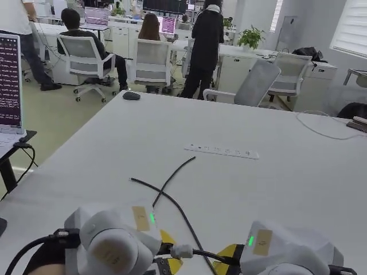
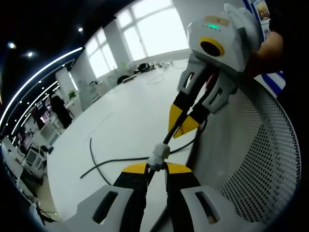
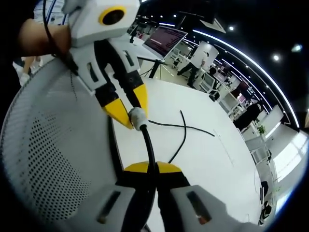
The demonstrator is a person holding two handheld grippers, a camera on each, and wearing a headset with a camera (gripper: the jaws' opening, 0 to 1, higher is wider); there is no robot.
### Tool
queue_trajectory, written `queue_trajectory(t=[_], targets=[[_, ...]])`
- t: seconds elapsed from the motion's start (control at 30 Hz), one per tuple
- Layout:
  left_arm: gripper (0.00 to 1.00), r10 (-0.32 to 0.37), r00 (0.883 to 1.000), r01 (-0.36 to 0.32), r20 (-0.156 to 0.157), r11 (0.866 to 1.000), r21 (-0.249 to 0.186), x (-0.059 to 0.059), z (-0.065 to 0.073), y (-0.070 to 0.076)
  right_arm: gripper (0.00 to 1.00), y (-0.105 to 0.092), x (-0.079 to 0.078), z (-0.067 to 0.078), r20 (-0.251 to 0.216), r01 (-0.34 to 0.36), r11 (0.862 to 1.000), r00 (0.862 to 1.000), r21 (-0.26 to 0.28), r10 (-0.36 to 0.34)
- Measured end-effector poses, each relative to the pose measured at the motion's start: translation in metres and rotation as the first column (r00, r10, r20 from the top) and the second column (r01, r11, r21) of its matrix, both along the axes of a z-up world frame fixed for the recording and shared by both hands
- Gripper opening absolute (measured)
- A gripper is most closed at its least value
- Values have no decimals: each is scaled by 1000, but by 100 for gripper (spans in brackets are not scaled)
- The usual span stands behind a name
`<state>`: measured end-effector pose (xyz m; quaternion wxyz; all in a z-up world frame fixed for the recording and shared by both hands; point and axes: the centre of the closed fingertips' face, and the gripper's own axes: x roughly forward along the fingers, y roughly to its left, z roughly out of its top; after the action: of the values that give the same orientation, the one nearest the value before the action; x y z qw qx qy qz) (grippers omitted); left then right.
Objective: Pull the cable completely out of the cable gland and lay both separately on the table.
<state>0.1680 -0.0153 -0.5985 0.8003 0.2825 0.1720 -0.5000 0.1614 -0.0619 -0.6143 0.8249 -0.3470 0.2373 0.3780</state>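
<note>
Okay, left gripper (image 2: 153,169) jaws clamped on the cable gland (image 2: 159,153), right gripper (image 3: 150,169) jaws pinching the cable (image 3: 147,142) just beside that gland, so I'd pull straight apart along the cable, steady, no twisting.

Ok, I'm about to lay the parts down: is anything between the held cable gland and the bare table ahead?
Only the loose end of the cable lies on the table just ahead of the cable gland; the power strip sits farther off. Nothing else visible is in the way.
</note>
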Motion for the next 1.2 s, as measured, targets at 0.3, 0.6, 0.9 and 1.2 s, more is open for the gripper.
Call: queue_trajectory(t=[0.3,0.6,0.9,1.2], targets=[[14,15,1000,-15,17,1000,-22,2,6,0,2,0,2,7,20,5,1000,1000,28,-5],[14,14,999,-14,31,1000,-23,2,8,0,3,4,-2,7,26,-27,1000,999,15,26],[15,-74,988,63,134,995,84,-5,3,-6,10,27,-9,26,59,-115,985,992,129,108],[15,-148,973,123,179,982,144,-12,0,-11,2,32,-18,17,16,-169,978,986,120,168]])
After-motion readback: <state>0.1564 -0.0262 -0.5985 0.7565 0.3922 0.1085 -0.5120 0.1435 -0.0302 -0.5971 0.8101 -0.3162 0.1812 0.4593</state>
